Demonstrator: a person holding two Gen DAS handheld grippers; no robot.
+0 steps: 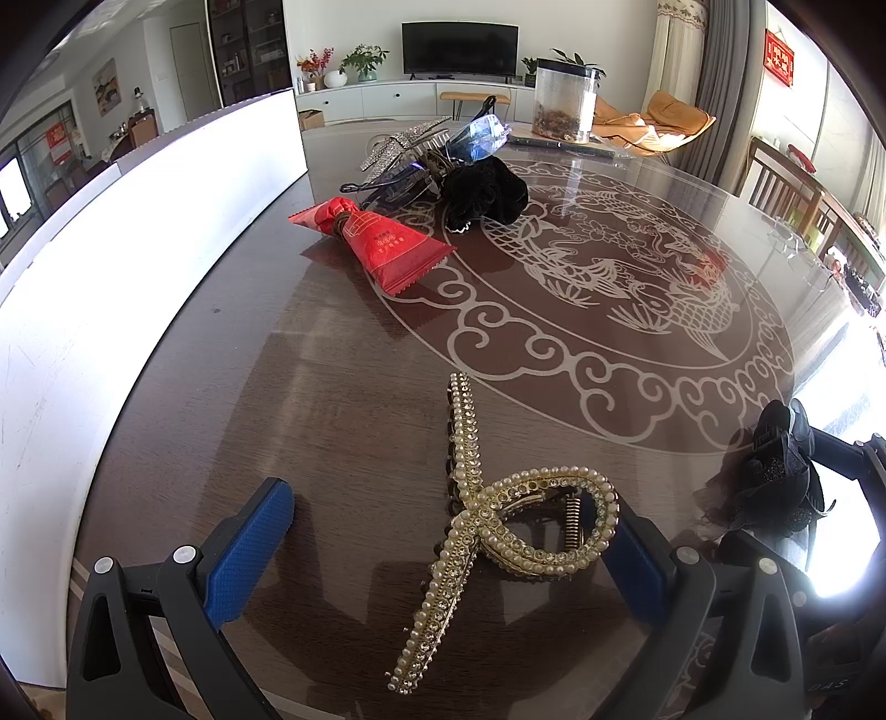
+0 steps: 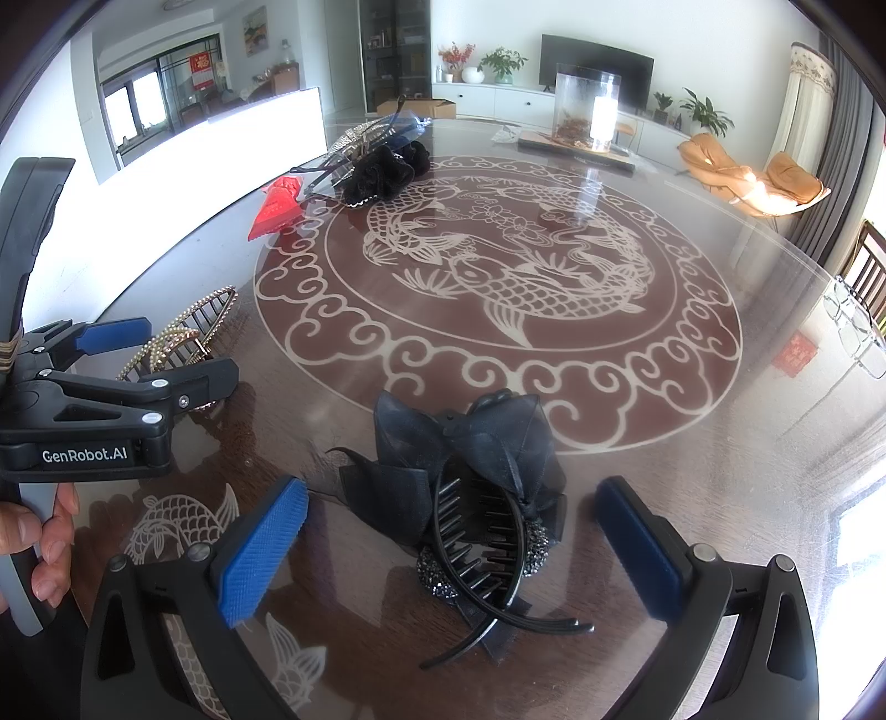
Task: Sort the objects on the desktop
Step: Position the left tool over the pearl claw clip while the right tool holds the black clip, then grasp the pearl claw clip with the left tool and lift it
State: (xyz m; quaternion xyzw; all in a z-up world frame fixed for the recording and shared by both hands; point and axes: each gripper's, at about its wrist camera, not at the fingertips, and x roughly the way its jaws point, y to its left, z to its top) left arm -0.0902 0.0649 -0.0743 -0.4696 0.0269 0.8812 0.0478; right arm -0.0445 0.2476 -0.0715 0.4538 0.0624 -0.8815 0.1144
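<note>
A dark glossy bench (image 2: 720,443) with a pale carp-and-cloud medallion stands in a living room with a television (image 1: 459,47) and a white cabinet behind. The left tool (image 1: 448,548) is spread wide around a gold pearl hair claw (image 1: 498,509) near the bench's near edge. Just beside it, the right tool (image 2: 451,531) gapes around a black bow hair claw (image 2: 465,487).
</note>
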